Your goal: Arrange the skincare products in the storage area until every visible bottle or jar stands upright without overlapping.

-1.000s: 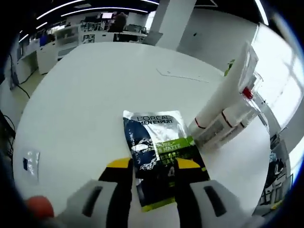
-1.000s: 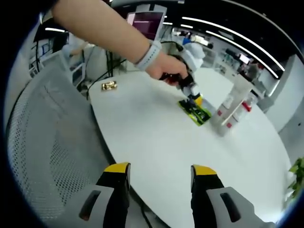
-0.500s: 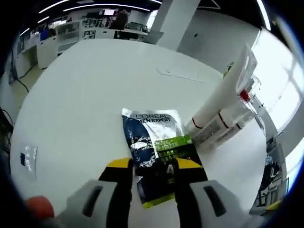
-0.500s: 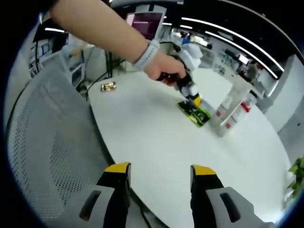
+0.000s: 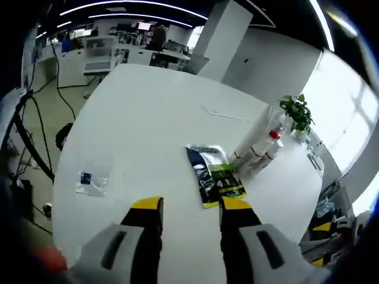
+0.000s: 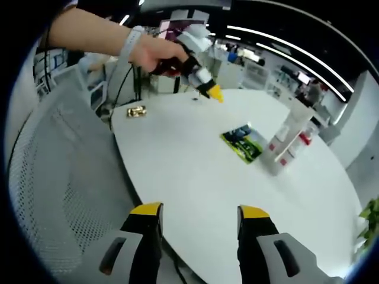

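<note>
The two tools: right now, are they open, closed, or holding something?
Left tool: open, holding nothing, raised above the table.
Right tool: open, holding nothing.

We see the left gripper [image 5: 188,211] with its yellow-tipped jaws apart and nothing between them, above a round white table [image 5: 148,130]; just past the right jaw tip a dark blue and green sachet [image 5: 214,176] lies flat; beside it, white bottles [image 5: 256,155] lie on their sides, one with a red cap; a small clear packet [image 5: 92,182] lies to the left; a potted plant [image 5: 294,110] stands beyond the bottles.
</note>
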`<state>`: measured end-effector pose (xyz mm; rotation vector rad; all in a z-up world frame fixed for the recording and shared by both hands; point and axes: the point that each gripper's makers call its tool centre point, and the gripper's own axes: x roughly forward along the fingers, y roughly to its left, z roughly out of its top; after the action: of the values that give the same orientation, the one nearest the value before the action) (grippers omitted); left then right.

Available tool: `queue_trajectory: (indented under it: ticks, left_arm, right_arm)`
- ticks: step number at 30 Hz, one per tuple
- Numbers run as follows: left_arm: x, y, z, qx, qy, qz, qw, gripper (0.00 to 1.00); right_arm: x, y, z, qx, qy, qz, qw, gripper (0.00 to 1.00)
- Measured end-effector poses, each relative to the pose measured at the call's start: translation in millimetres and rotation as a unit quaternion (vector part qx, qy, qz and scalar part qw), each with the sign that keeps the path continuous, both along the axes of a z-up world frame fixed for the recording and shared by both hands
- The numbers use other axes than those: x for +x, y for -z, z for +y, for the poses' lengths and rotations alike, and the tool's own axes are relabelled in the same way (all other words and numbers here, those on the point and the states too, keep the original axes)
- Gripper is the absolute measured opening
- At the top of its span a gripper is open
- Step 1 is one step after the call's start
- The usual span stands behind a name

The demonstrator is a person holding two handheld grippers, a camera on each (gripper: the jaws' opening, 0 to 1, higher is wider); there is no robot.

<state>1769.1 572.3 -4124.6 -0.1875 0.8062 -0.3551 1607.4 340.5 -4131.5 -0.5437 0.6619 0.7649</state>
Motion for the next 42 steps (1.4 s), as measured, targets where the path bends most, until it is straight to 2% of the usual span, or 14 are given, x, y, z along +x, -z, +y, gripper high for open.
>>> queue_trajectory:
  ticks: [4, 7, 10, 13, 19, 24, 27, 36, 42]
  left_arm:
    - [-45.3, 15.1, 57.5, 0.054, -0.029, 0.020, 0.9979, 0.36]
    - [-78.9, 34.9, 89.1, 0.079, -0.050, 0.053, 0.9942, 0.39]
    - [-102.3, 46.1, 101.4, 0.086, -0.056, 0.066, 0.9925, 0.43]
    - [-119.3, 60.5, 104.0, 0.113, -0.043, 0.084, 0.9891, 0.44]
    - [-124.5, 79.3, 102.3, 0.135, -0.034, 0.090, 0.9862, 0.45]
    - [-129.8, 92.9, 100.0, 0.174, 0.015, 0.094, 0.9800, 0.39]
    - [-125.6, 89.5, 100.2, 0.167, 0.010, 0.081, 0.9826, 0.36]
    - [-125.7, 87.1, 100.8, 0.166, 0.019, 0.079, 0.9828, 0.34]
    - [-124.8, 82.2, 93.0, 0.133, 0.007, 0.077, 0.9881, 0.32]
  right_arm:
    - [-0.6, -2.0, 0.8, -0.001, -0.004, -0.005, 1.0000, 0.52]
    - [-0.5, -4.4, 1.9, 0.003, -0.005, -0.009, 0.9999, 0.52]
    - [-1.5, -5.3, 3.4, 0.003, -0.009, -0.011, 0.9999, 0.52]
    - [-3.4, -5.1, 5.4, 0.002, -0.016, -0.011, 0.9998, 0.52]
    - [-10.2, -0.4, 9.9, -0.002, -0.030, 0.003, 0.9995, 0.59]
    - [-13.4, -0.6, 11.2, -0.001, -0.038, 0.004, 0.9993, 0.59]
    - [-14.0, 0.2, 10.5, -0.004, -0.038, 0.005, 0.9993, 0.59]
    - [-13.7, 0.4, 10.8, -0.008, -0.042, 0.003, 0.9991, 0.57]
    - [-12.3, 0.3, 10.2, -0.011, -0.041, 0.000, 0.9991, 0.56]
